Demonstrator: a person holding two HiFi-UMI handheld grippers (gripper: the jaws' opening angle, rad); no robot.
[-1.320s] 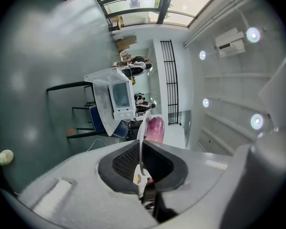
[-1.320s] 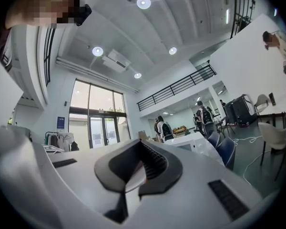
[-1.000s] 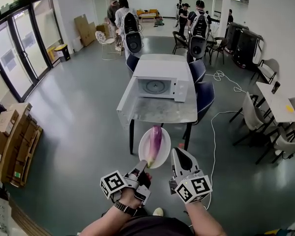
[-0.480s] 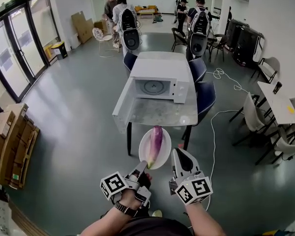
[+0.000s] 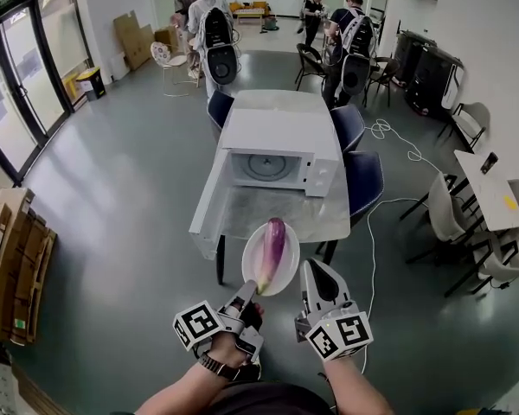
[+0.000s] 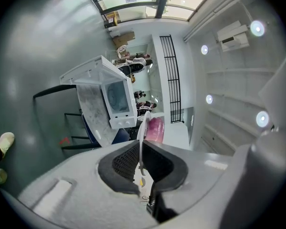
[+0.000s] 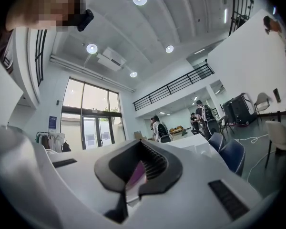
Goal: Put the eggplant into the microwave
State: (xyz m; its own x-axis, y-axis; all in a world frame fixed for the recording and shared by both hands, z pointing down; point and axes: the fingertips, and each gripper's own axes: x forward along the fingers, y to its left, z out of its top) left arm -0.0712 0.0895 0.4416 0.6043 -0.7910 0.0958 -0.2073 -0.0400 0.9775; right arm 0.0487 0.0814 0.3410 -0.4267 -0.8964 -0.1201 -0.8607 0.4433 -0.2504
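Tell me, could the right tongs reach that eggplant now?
Probably yes: the eggplant lies uncovered on the plate, the right tongs sit just beside its rim, and nothing stands between them.

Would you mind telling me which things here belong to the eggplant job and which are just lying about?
In the job: eggplant, the plate under it, left gripper pinching the plate's rim, the open microwave, its table.
Just about: blue chairs, cardboard boxes, floor cable, people at the back.
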